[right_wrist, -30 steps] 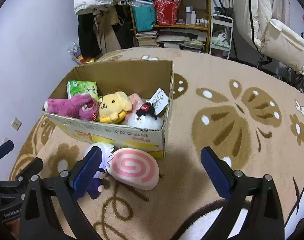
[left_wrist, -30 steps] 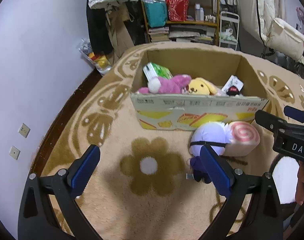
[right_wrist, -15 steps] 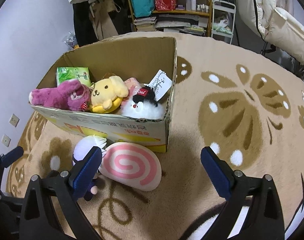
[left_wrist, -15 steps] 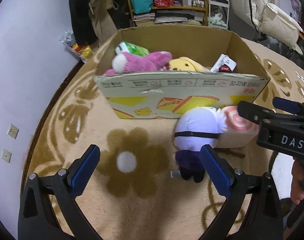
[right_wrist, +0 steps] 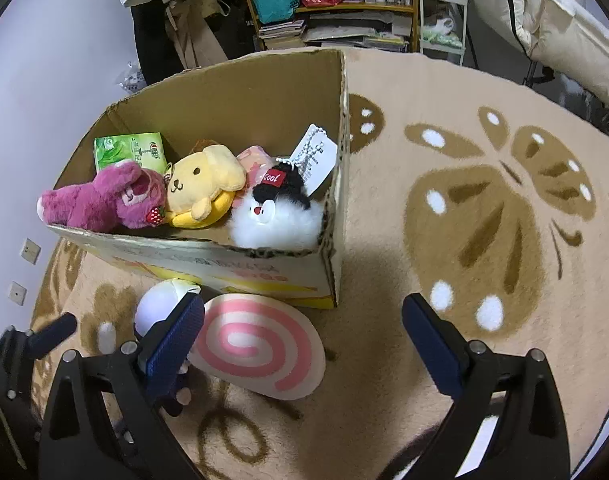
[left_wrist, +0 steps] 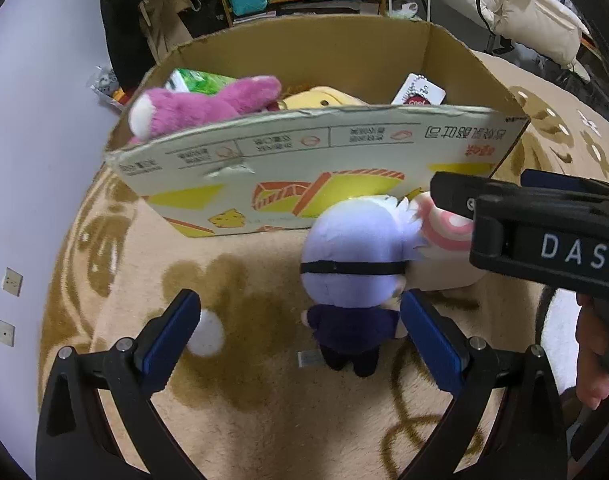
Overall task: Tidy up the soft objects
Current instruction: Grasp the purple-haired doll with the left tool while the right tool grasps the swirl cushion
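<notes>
Purple doll [left_wrist: 356, 264] stood on the carpet [left_wrist: 244, 412] by the box [left_wrist: 304, 168], both the left gripper [left_wrist: 300, 332] and the right gripper [right_wrist: 304, 336] wide open.

Both wrist views look down and forward, close over the rug [left_wrist: 264, 420], sharing the cardboard box [left_wrist: 304, 152] and the swirl cushion [right_wrist: 260, 344].
</notes>
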Available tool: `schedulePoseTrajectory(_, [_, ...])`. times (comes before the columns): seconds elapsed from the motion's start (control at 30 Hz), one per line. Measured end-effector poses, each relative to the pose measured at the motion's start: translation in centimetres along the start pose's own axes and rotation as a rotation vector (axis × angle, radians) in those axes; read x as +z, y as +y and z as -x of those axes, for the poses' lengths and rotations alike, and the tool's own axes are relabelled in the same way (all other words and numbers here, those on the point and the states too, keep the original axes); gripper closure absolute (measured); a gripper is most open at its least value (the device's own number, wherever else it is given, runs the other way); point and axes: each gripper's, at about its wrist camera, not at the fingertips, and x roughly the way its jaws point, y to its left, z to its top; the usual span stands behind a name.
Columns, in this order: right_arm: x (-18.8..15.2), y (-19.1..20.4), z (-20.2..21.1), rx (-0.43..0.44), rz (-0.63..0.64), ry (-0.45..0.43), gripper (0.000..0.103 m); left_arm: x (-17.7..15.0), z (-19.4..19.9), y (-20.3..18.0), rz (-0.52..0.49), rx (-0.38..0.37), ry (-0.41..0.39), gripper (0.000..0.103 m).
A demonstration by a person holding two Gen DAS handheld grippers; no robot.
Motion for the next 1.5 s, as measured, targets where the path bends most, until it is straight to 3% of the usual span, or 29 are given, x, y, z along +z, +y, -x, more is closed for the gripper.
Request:
schedulePoseTrajectory(0.4, [0.2, 0.3, -1.4, 0.027, -0.017, 0.043, 0.000, -0.2, -2.7, -1.1, -0.014, -0.005, 0.068, 0.003])
schedulePoseTrajectory(0.83, [0.4, 0.1, -2.0, 0.035, -0.028, 0.055, 0.000, -0.4, -5.2, -1.2, -0.014, -0.009, 0.078, 0.004])
schedulePoseTrajectory(1.0, [0.2, 0.2, -2.2, 0.045, -0.026, 0.070, 0.000, -0.9, -5.5, -0.5, 0.009, -0.035, 0.058, 0.017])
schedulePoseTrajectory(1.2, [0.0, 0.2, -2.3, 0.062, -0.022, 0.086, 0.000, -1.1, -5.5, -0.2, 0.017, -0.043, 0.039, 0.038])
schedulePoseTrajectory(1.27, [-0.1, 0.3, -2.4, 0.066, -0.017, 0.095, 0.000, -1.1, -5.4, 0.2, 0.033, -0.042, 0.032, 0.049])
schedulePoseTrajectory(1.5, [-0.6, 0.4, -2.7, 0.081, -0.027, 0.118, 0.000, -1.7, -5.3, 1.4, 0.034, -0.027, 0.023, 0.064])
